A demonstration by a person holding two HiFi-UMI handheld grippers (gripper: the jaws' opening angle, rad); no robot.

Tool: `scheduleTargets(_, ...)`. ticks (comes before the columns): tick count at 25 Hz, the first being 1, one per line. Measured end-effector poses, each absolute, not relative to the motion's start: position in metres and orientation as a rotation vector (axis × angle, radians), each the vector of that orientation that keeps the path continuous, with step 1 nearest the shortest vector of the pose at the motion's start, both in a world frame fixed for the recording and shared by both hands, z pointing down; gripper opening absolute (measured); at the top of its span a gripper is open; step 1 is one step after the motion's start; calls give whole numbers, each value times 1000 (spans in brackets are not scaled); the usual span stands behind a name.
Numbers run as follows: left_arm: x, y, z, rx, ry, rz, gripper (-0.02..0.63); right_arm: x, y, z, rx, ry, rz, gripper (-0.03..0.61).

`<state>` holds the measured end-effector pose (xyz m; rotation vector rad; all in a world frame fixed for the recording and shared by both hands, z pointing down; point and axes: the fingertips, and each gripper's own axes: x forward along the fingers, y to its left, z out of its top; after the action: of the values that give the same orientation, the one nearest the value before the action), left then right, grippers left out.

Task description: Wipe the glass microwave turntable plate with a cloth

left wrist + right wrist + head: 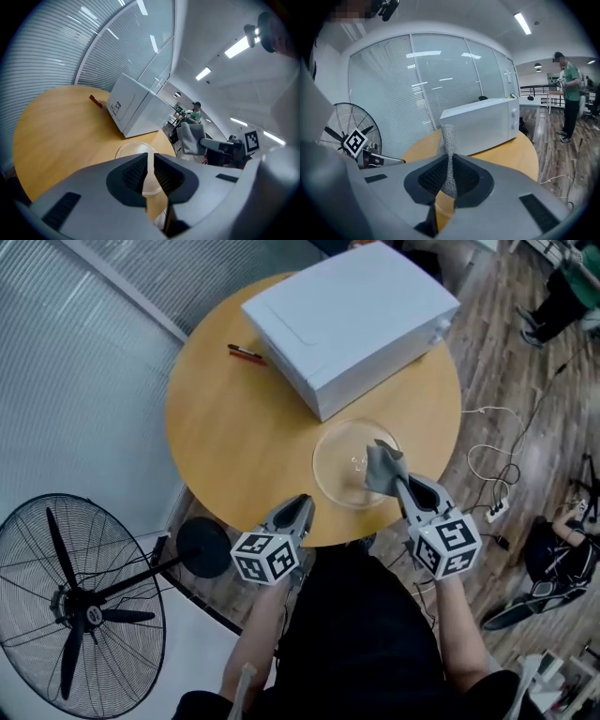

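Two tools in play now: keep the right gripper clamped hard on the grey knitted cloth, held up over the right part of the clear round glass turntable plate lying flat on the round wooden table just in front of the white microwave oven. Bring the left gripper, jaws a mere slit apart with nothing between, onto the near-left rim to steady it. Then lay the cloth flat rather than bunched and sweep in overlapping arcs from centre outward, lightly, probably enough to clean without skating the glass toward the table edge.
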<state>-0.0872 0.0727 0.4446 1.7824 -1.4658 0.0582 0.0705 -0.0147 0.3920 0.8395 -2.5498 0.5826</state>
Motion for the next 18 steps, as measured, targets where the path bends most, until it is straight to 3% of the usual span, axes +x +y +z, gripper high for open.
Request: scheduleTargets(18, -96, 40, 585, 1526, -1208, 53, 104, 40, -27, 437, 940, -2358, 589, 37)
